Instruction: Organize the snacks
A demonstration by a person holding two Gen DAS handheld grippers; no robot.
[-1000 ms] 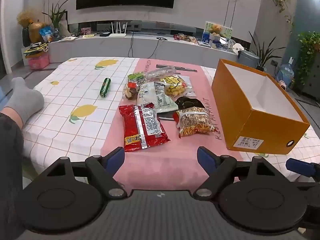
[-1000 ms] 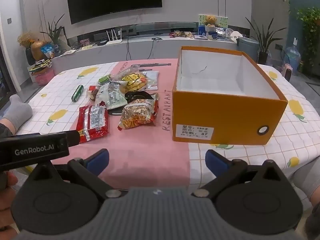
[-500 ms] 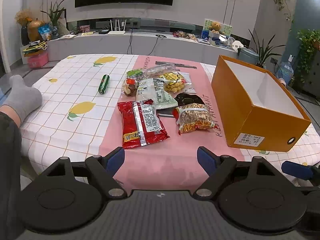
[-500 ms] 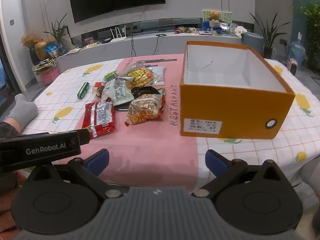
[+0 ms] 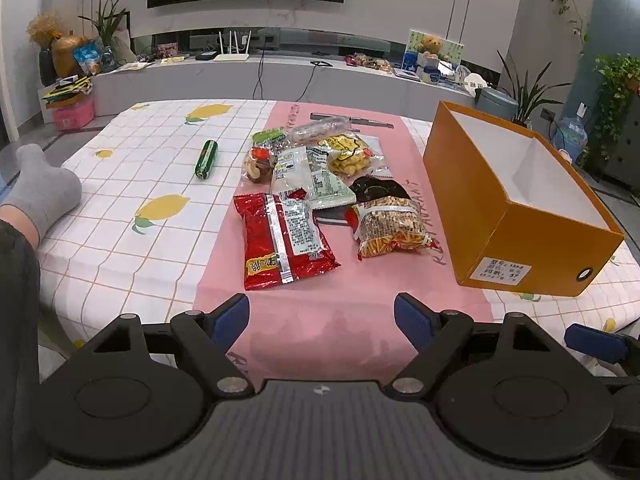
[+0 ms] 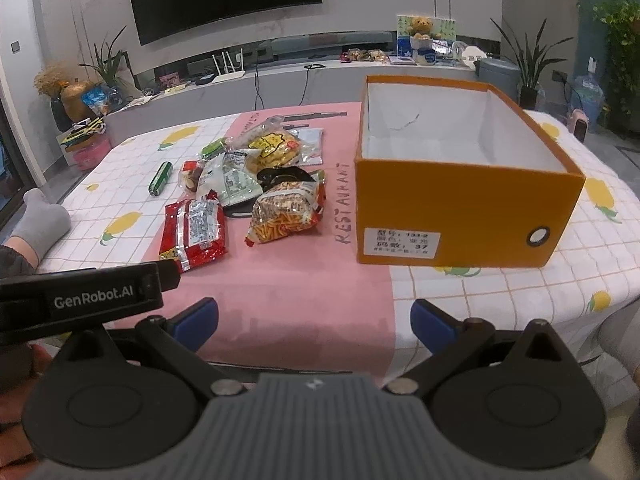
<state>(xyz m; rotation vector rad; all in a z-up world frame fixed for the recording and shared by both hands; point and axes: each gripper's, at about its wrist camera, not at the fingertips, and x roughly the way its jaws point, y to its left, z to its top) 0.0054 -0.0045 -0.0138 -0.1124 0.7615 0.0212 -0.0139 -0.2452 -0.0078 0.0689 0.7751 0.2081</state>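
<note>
Left wrist view is showing the left gripper hanging wide open and empty, short of the snack pile on the pink runner. Right gripper is likewise gaping, holding nothing. Orange box is sitting empty, right of the pile. Red foil packet is lying nearest: likely light, crinkly, slippery; pinching a sealed end seam seems safest.

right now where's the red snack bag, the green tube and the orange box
red snack bag (image 5: 286,246), left wrist view, middle of the bag's face
green tube (image 5: 205,159), left wrist view, middle of its length
orange box (image 6: 460,210), right wrist view, near outer wall above the label
</note>
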